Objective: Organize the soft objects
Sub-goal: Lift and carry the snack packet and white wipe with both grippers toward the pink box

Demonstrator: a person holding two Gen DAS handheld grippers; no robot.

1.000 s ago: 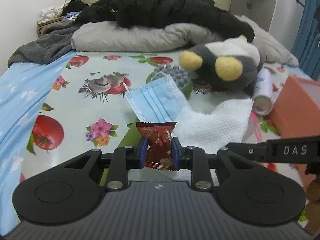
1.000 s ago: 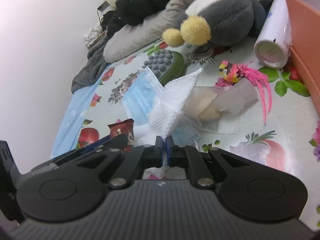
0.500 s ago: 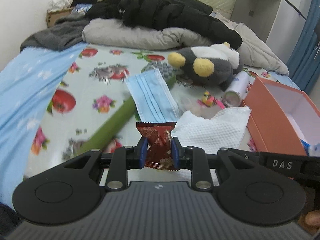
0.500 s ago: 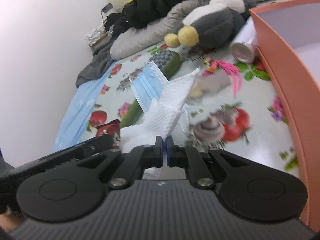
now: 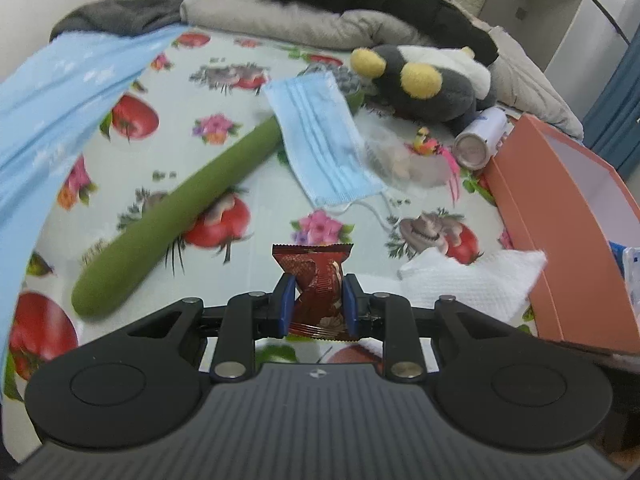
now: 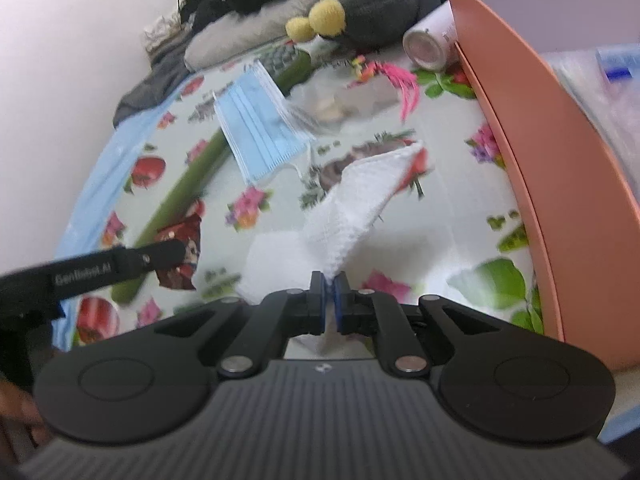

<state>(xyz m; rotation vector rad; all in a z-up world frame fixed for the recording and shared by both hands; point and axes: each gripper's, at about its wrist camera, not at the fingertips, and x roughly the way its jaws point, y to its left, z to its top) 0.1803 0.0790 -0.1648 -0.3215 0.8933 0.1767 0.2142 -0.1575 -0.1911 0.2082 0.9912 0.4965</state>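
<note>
Both grippers lifted and swung toward box (image 5: 560, 216). Left gripper (image 5: 316, 300) pinches wrapper (image 5: 314, 280); right gripper (image 6: 329, 300), jaws pressed together, pinches cloth (image 6: 360, 200). Drop-off looks next.

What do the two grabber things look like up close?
Both are matte black plastic. The left gripper and right gripper have blue pads, silver rivets, round discs each side and a ribbed body. White lettering runs along the left gripper's finger in the right wrist view.
</note>
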